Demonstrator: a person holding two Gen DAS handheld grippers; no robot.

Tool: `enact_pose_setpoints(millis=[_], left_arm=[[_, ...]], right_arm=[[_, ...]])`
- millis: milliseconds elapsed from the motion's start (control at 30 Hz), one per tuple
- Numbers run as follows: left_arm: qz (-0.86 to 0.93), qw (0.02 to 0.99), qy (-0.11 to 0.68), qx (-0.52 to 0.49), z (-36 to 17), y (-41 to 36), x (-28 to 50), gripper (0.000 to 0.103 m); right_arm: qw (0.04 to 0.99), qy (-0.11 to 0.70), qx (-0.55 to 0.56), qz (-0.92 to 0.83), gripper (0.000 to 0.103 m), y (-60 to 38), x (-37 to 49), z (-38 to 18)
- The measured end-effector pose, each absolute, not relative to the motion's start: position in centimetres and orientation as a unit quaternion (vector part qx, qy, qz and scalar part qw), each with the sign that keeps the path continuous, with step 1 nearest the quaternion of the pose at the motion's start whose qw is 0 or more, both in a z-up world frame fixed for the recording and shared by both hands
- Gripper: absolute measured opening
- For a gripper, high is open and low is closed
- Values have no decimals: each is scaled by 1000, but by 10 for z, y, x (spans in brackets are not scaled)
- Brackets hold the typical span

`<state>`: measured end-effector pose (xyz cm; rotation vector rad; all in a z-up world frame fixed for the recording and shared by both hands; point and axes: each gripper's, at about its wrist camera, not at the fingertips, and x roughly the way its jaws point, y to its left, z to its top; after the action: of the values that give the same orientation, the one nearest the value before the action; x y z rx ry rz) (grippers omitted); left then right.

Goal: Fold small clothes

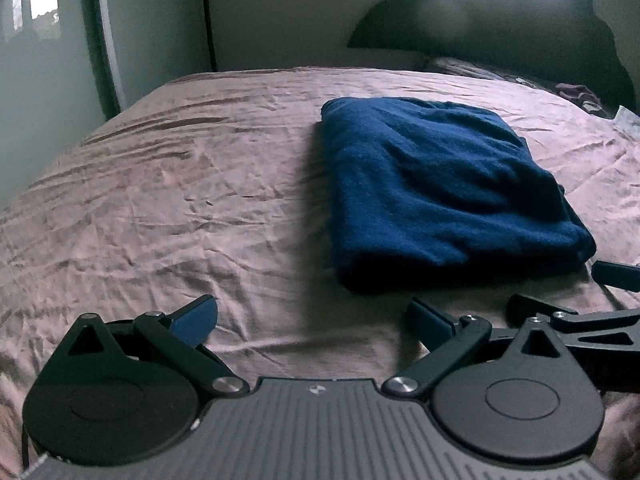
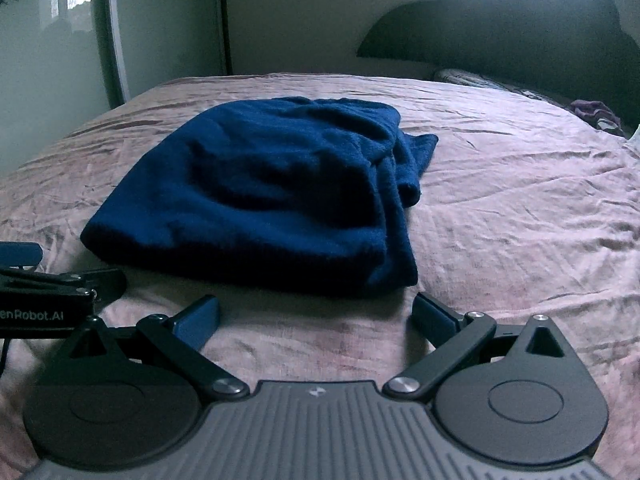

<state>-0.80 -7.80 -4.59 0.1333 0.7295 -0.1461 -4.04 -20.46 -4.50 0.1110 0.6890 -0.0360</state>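
Lying folded on the bedsheet (image 1: 180, 200), the blue garment (image 1: 436, 188) — both tools wide, empty.

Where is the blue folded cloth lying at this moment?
The blue cloth lies folded on the pink bedsheet, just ahead of both open grippers: right of centre in the left wrist view, left of centre in the right wrist view.

Both wrist cams sat low over the bed (image 1: 160, 200), facing the headboard (image 2: 520, 32). Left view looked from left of the folded blue garment (image 1: 440, 192), right view from its right. Shared garment, bedsheet, headboard, close range.
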Motion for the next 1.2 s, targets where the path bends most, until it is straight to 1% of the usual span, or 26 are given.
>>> enact_pose_setpoints(millis=[1200], left_arm=[[-75, 930, 353, 69, -51, -77, -8, 103]], right_arm=[[940, 337, 54, -18, 103, -204, -41, -45]])
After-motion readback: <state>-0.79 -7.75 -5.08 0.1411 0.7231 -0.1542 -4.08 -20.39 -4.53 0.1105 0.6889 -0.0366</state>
